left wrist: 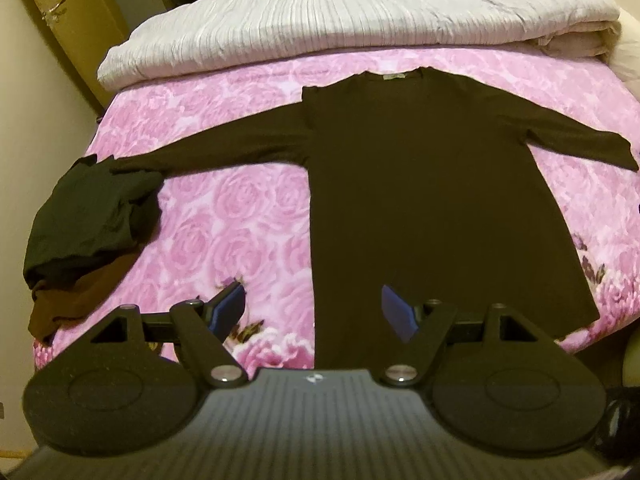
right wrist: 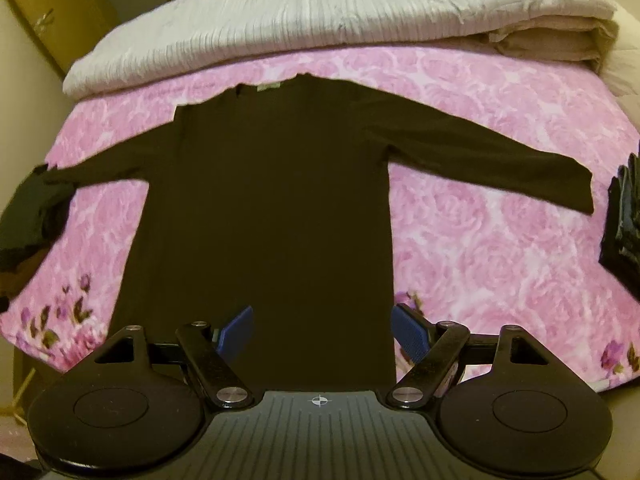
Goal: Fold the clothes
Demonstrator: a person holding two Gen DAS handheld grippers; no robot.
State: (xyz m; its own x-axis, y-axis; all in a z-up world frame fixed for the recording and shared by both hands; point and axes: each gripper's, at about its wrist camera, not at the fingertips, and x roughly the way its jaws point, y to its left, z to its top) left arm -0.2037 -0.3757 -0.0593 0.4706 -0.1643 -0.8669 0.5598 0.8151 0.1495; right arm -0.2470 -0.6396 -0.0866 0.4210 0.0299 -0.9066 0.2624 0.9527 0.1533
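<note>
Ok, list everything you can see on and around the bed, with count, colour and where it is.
shirt: one, dark long-sleeved, spread flat mid-bed, both sleeves out, collar toward the duvet
bedspread: one, pink rose print, covering the bed
duvet: one, white ribbed over beige, folded along the far end
clothes pile: one heap, black over brown, crumpled at the left edge, at the shirt's left cuff
folded stack: one, black, at the right edge
door: one, olive-brown, far left
left tool: one, black with blue pads, open over the shirt's hem
right tool: one, same, open over the hem

Black stack (right wrist: 624, 216) cut by right edge; shirt (right wrist: 272, 220) hem hidden.
</note>
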